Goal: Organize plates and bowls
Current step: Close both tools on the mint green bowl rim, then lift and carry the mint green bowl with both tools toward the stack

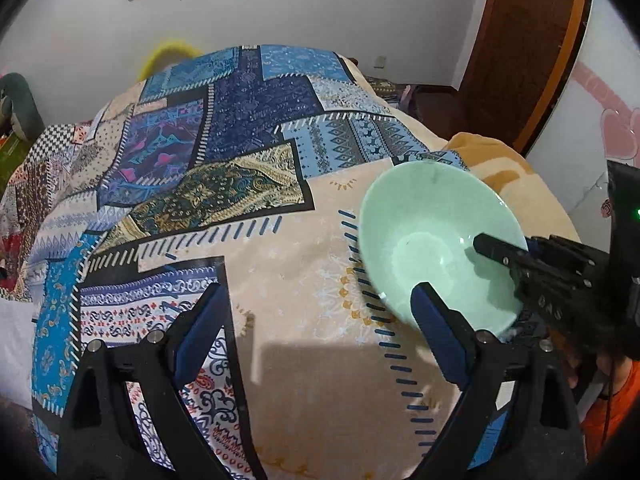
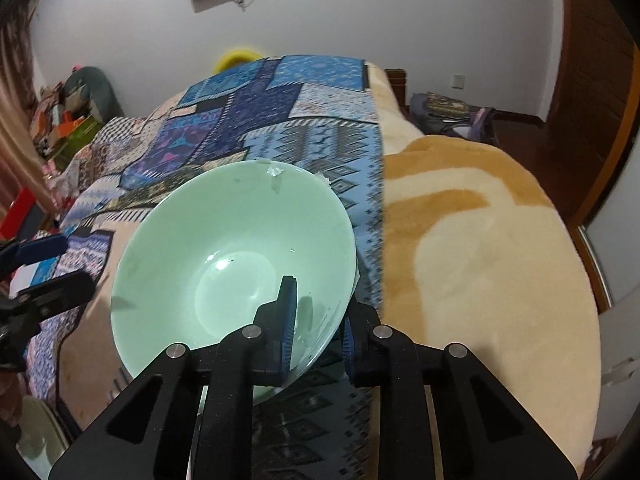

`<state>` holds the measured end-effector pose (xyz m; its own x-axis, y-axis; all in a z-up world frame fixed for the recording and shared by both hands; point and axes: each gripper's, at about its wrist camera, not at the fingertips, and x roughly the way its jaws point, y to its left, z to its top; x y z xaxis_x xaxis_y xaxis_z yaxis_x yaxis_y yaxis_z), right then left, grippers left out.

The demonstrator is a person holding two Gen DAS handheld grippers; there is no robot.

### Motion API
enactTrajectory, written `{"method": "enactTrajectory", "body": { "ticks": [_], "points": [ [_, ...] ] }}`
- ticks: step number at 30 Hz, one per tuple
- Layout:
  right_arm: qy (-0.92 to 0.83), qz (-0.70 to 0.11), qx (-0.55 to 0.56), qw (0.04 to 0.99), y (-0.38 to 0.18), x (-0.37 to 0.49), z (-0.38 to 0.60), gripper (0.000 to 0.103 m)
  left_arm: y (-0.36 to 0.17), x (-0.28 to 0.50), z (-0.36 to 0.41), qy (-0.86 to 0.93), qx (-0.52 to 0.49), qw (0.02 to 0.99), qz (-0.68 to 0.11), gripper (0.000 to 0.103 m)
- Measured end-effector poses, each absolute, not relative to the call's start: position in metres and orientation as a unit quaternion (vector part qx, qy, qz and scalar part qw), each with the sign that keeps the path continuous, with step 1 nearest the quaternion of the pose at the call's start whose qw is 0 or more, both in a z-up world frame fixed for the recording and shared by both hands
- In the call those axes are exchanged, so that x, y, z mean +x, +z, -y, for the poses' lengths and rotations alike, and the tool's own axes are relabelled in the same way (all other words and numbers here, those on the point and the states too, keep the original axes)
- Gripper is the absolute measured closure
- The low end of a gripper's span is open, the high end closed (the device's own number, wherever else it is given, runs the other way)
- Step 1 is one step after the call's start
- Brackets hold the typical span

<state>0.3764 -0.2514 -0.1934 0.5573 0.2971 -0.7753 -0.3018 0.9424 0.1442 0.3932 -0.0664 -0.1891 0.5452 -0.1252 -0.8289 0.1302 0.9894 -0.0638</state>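
The right gripper (image 2: 316, 320) is clamped on the near right rim of the pale green bowl (image 2: 236, 256), one finger inside the wall and the other outside it, so the rim is pinched between the pads; a rim pinch looks like the only workable hold on a vessel this wide. The bowl sits tilted, its mouth facing up and toward the camera, on or just above the patterned bedspread (image 1: 248, 128) close to where that cloth meets the tan fleece blanket (image 2: 480, 240); whether its base rests on the fabric or has left it cannot be told, since the foot is hidden behind the wall. The left gripper (image 1: 320, 324) hangs with its jaws wide apart and nothing between them, just left of the bowl over bare cloth, probably kept free to take a second dish. In the left wrist view its right finger overlaps the bowl's near edge, but contact there cannot be confirmed. A pale rounded object (image 2: 38, 436) is cut off at the lower left corner of the right wrist view and may be another dish; too little shows to say. No plates are visible. Small specks or chips on the far rim are too blurred to identify.
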Motion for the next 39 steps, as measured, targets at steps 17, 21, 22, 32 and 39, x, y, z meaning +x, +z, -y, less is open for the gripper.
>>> {"method": "enactTrajectory", "body": {
  "ticks": [17, 21, 22, 32, 39],
  "points": [
    [0.215, -0.448, -0.013, 0.868, -0.194, 0.357, 0.224, 0.085, -0.226, 0.393, 0.076, -0.095, 0.009, 0.84, -0.534, 0.078],
    [0.21, -0.45, -0.007, 0.868, -0.191, 0.355, 0.224, 0.085, -0.224, 0.394, 0.08, -0.092, 0.009, 0.842, -0.532, 0.084],
    [0.211, -0.451, 0.0, 0.867, -0.191, 0.355, 0.225, 0.085, -0.223, 0.395, 0.079, -0.092, 0.005, 0.841, -0.533, 0.084],
    [0.211, -0.44, 0.016, 0.873, -0.17, 0.338, 0.227, 0.086, -0.203, 0.375, 0.076, -0.101, -0.018, 0.845, -0.525, 0.084],
    [0.207, -0.428, 0.011, 0.88, -0.153, 0.322, 0.225, 0.086, -0.18, 0.354, 0.076, -0.103, -0.017, 0.855, -0.508, 0.084]
  ]
}}
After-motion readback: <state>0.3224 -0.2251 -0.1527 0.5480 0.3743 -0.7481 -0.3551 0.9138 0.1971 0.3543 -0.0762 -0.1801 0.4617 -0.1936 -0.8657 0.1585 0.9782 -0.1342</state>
